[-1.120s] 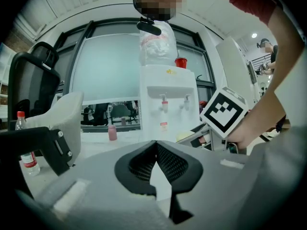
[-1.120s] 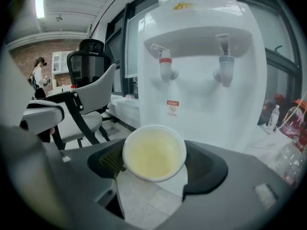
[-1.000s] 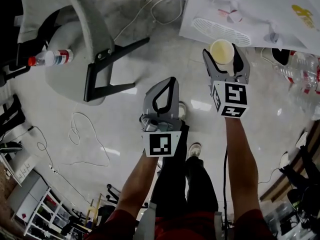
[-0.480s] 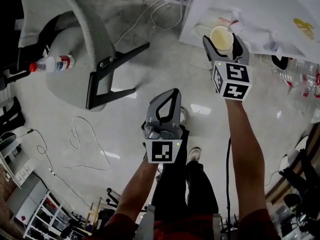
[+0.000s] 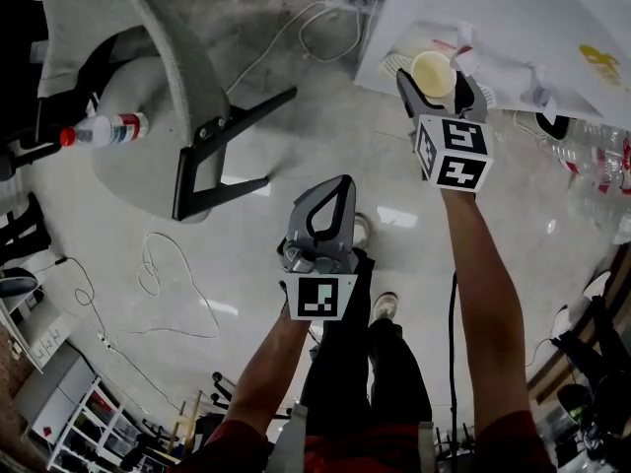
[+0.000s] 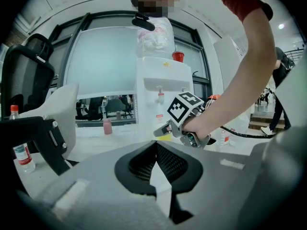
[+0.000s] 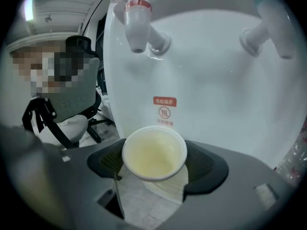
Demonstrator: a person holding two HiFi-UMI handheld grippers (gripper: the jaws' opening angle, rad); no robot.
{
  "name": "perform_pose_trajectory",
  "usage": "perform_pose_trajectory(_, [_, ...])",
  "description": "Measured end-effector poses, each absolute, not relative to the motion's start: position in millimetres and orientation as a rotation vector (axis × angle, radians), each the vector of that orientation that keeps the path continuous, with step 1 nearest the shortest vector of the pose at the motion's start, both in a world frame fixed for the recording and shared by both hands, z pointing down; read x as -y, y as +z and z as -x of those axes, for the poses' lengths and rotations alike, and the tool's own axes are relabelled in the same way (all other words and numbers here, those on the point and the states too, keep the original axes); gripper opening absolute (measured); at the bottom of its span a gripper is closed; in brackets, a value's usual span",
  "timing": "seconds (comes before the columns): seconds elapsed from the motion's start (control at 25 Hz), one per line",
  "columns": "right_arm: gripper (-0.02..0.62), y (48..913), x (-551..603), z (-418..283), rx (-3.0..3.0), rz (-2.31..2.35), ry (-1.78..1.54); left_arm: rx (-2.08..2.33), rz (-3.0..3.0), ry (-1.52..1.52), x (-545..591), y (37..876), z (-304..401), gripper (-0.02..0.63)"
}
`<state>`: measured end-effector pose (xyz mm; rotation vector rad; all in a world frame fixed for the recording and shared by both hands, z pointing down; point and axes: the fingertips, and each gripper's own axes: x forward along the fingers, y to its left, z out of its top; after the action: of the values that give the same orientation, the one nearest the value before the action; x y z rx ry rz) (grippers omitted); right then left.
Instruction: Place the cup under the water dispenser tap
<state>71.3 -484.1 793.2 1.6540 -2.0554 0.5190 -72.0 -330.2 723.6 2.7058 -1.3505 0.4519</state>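
White paper outside and pale yellow inside, the cup (image 7: pixel 154 152) is sitting upright between the jaws of my right gripper (image 7: pixel 156 163). I am clamping it by its sides, with the jaws standing wide around it. I am holding it close to the front of the white water dispenser (image 7: pixel 206 75). In the right gripper view the red-capped tap (image 7: pixel 136 23) is hanging above the cup and off to its left, and a second tap (image 7: pixel 268 28) is showing at the upper right. A red sticker (image 7: pixel 165 108) is showing on the panel just beyond the cup's rim. My left gripper (image 5: pixel 338 187) is hanging over the pale floor (image 5: pixel 296 136), well apart from the dispenser, its jaws pressing together on nothing. A grey chair (image 5: pixel 148 67) is standing off to my left
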Motion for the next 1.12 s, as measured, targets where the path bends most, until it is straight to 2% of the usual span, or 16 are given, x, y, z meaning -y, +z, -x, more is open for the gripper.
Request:
perform_pose_trajectory(0.32, [0.417,797,477,-74,2.031,-1.686,0.583,1.330,-2.735,0.477,328,719,71,0.002])
perform_pose_trajectory(1.12, [0.436,769,398,-72,2.032,-1.661,0.656,1.413,-2.708,0.425,294,663,78,0.002])
